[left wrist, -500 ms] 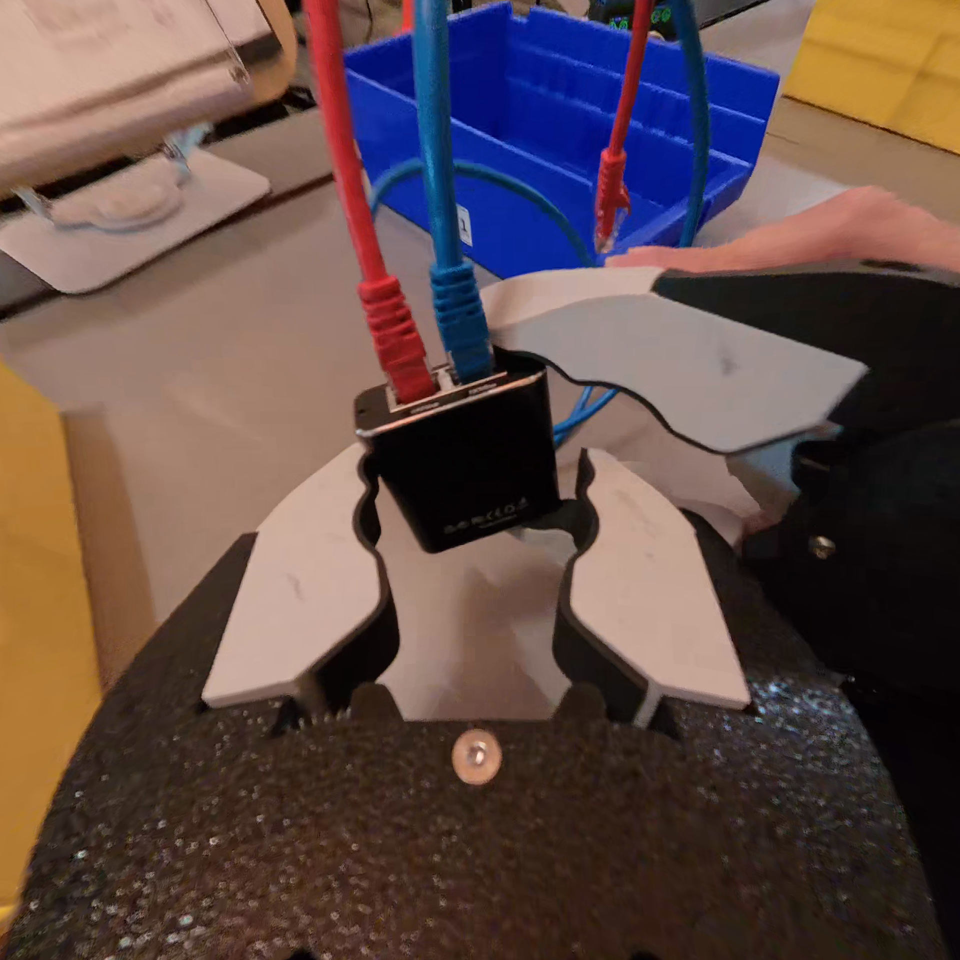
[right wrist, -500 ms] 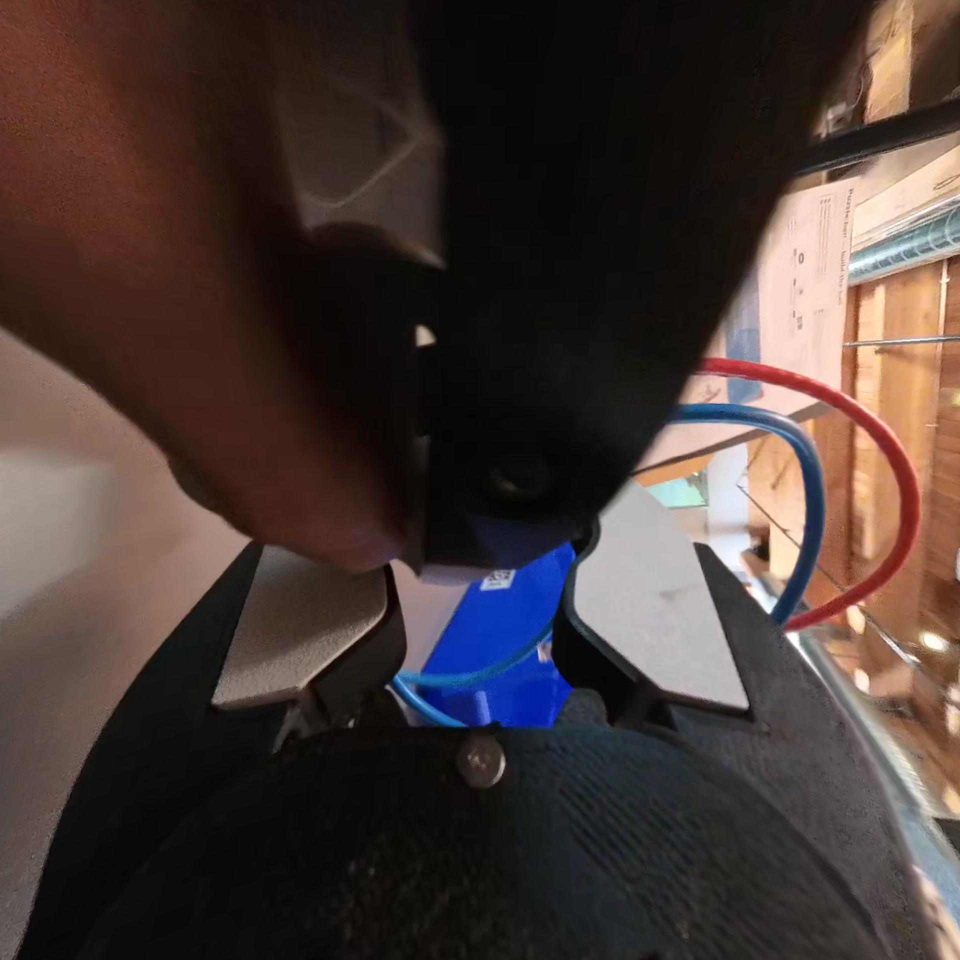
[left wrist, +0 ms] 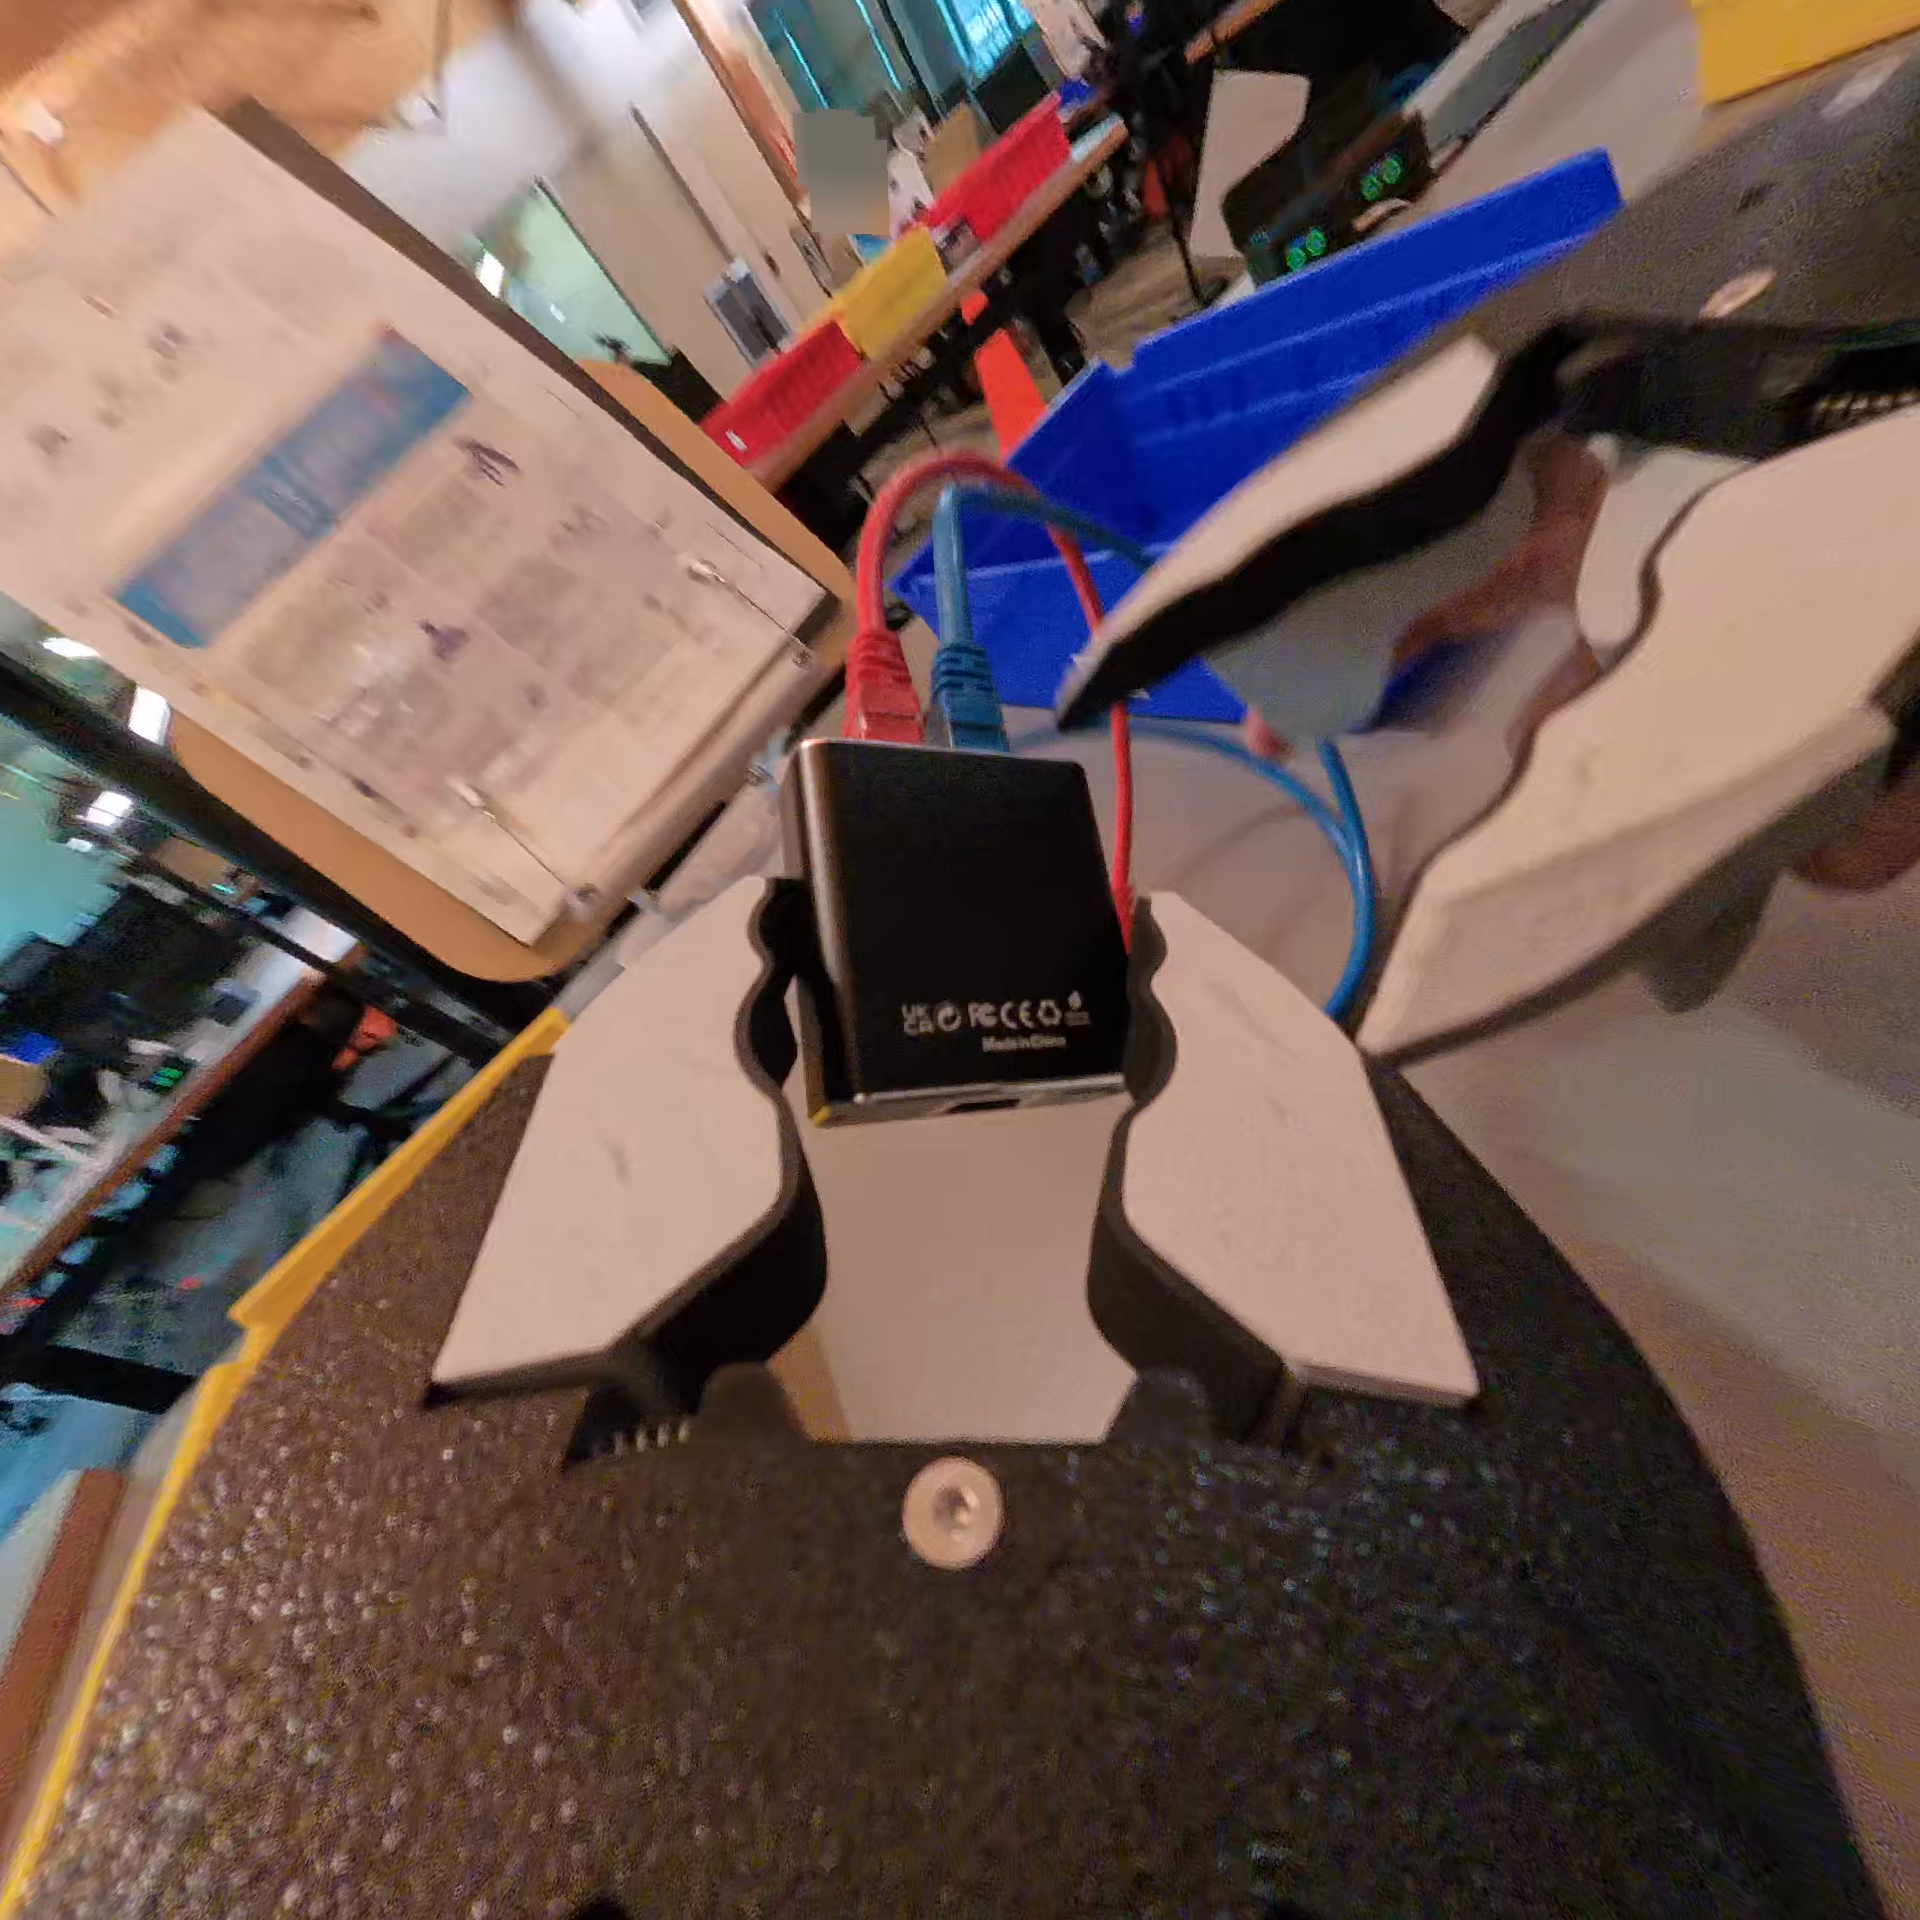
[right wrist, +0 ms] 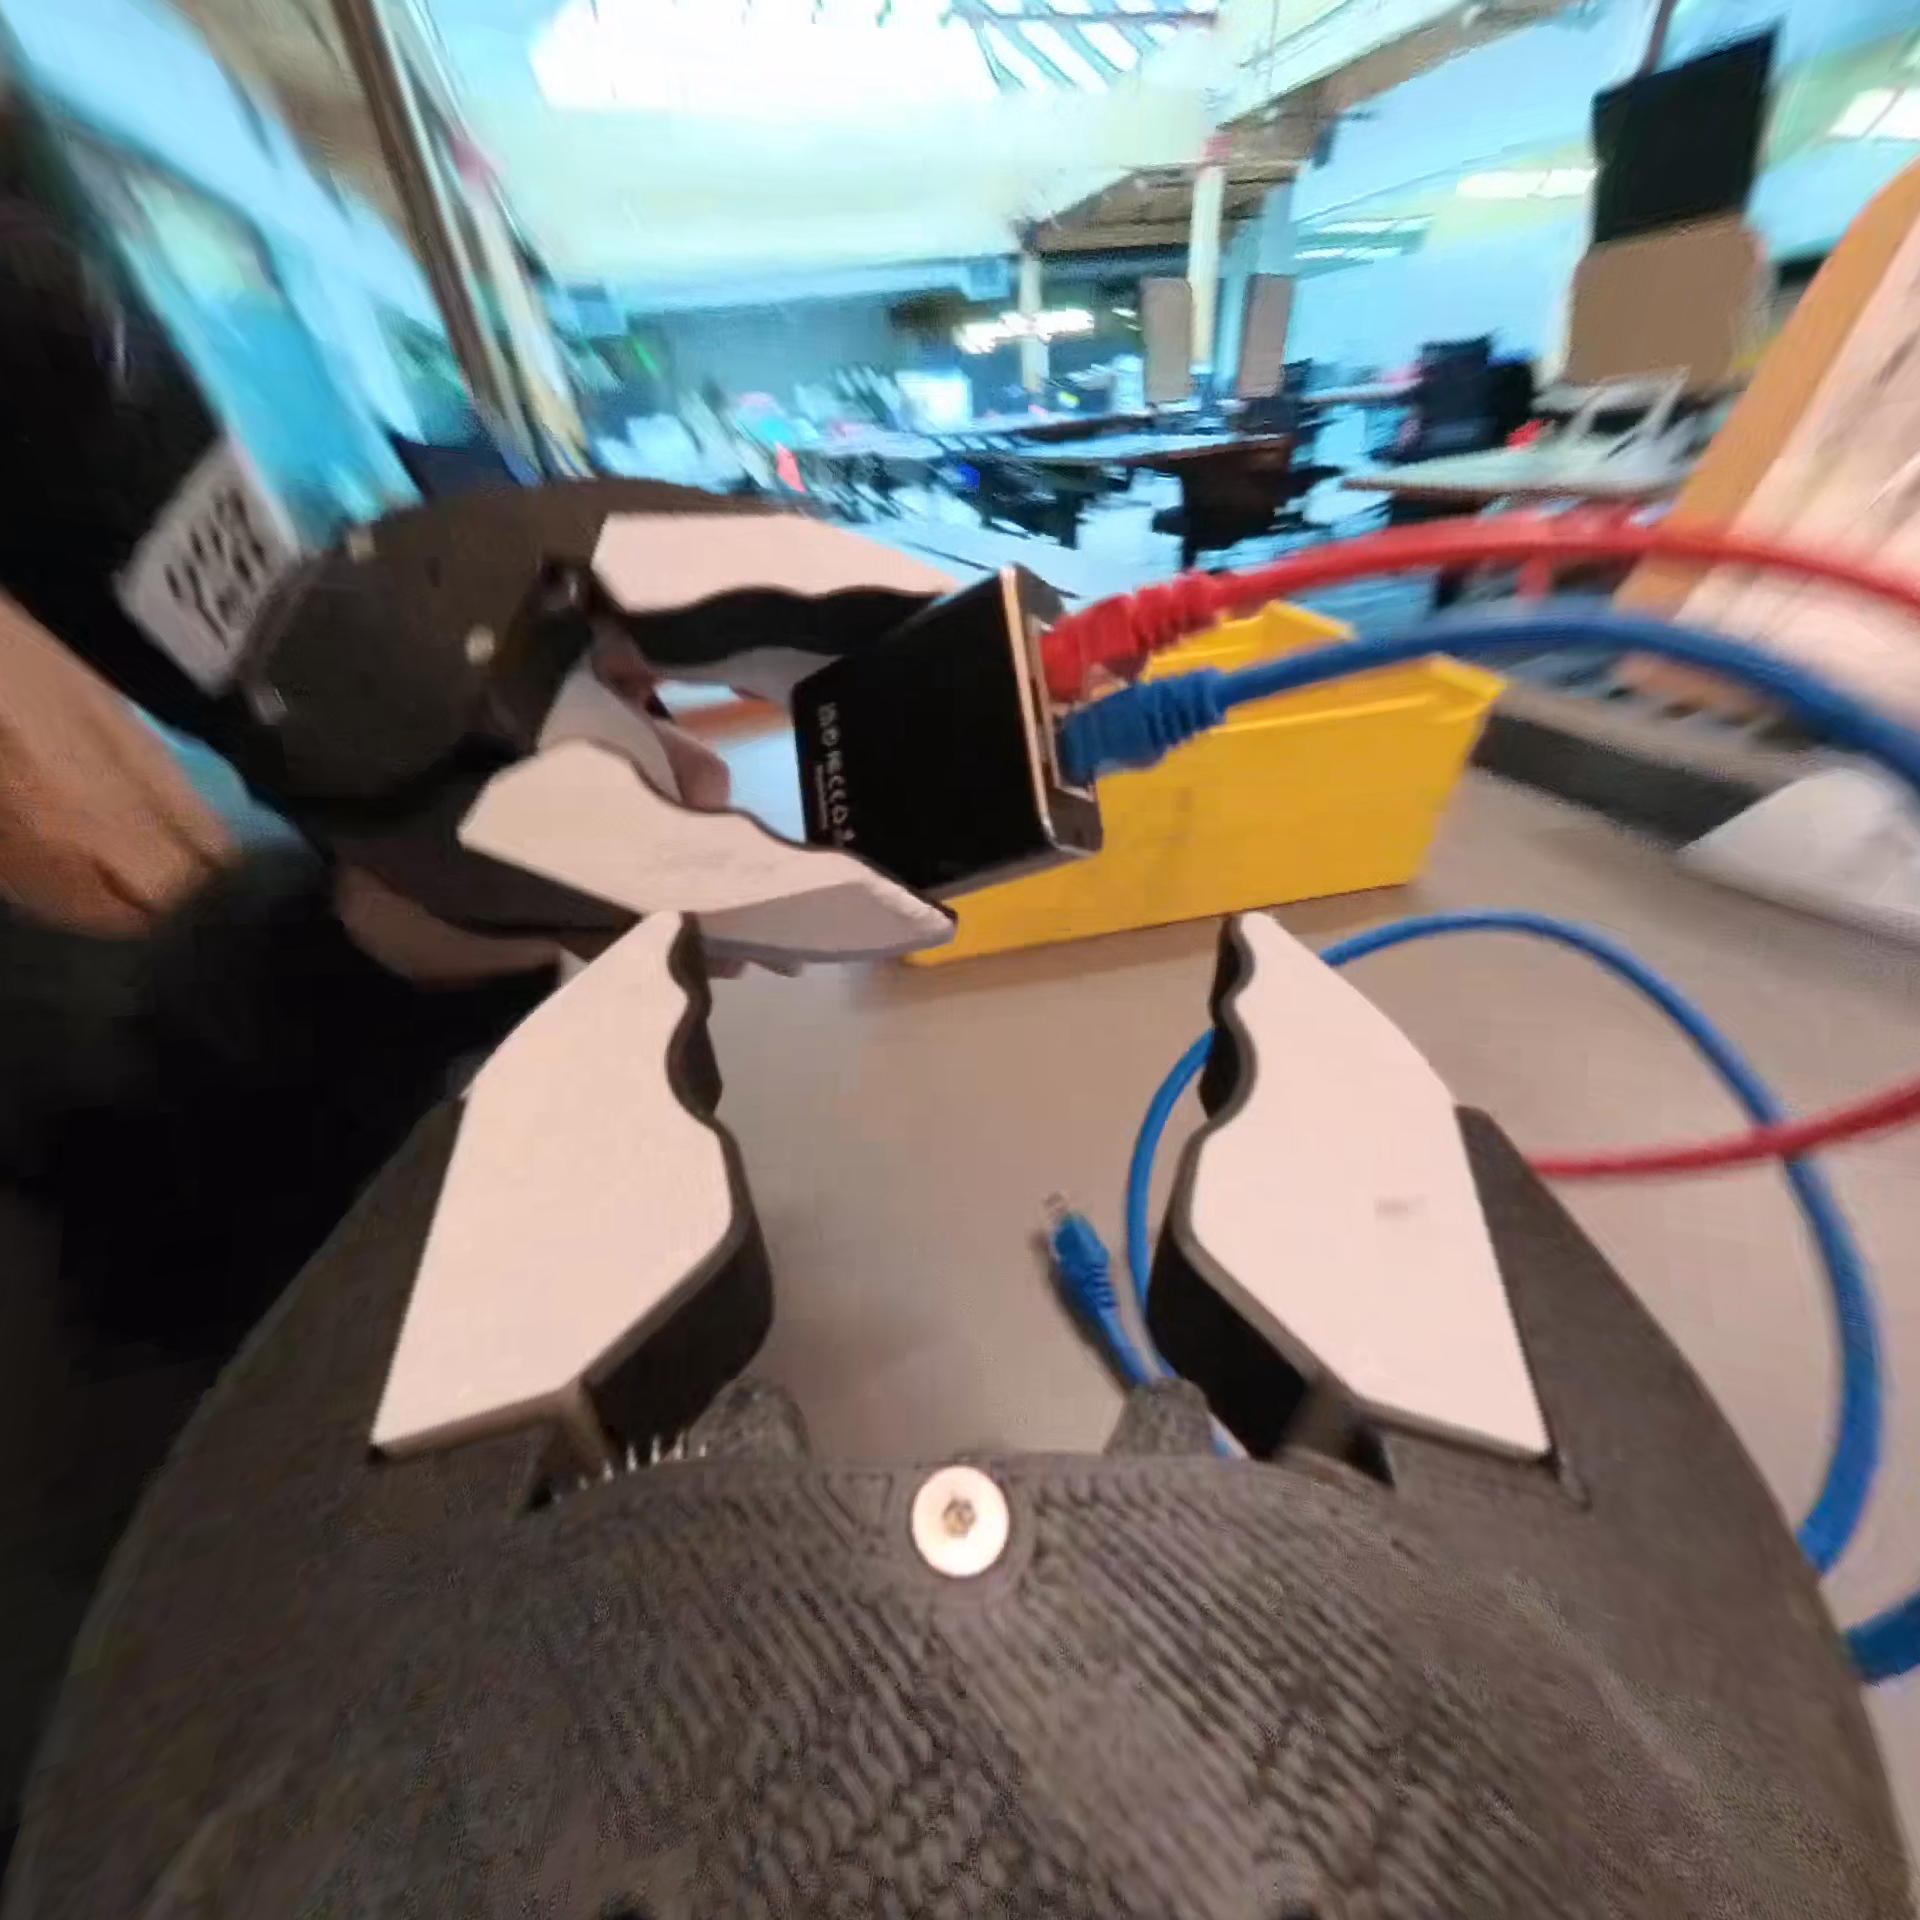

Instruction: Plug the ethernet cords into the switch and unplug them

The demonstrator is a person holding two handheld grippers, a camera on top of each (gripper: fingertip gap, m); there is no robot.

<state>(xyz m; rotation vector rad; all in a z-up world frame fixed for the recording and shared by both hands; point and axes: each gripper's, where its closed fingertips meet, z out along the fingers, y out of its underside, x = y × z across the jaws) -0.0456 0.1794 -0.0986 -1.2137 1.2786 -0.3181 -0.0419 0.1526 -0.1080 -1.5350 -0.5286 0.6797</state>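
Switch (left wrist: 951, 914) being pinched by left claw (left wrist: 951, 997), red plug (right wrist: 1127, 613) and blue plug (right wrist: 1138, 722) projecting rightward; right claw (right wrist: 961, 1023) hovering spread, just near of them.

Grey tabletop (right wrist: 935, 1101), yellow bin (right wrist: 1247, 821) and blue bin (left wrist: 1299, 364) on it, tilted printed sheet in clear stand (left wrist: 395, 582), long desks (right wrist: 1143, 447) and dark chairs (right wrist: 1465, 405) behind, bright ceiling light (right wrist: 790, 52).

Both grippers same build: left gripper (left wrist: 954, 977) and right gripper (right wrist: 961, 997) have rough black 3D-printed bodies, two pale grey flat-faced fingers (left wrist: 644, 1153) with wavy black inner edges (toothed rack visible at the base), one silver screw (right wrist: 959, 1524) centred below.
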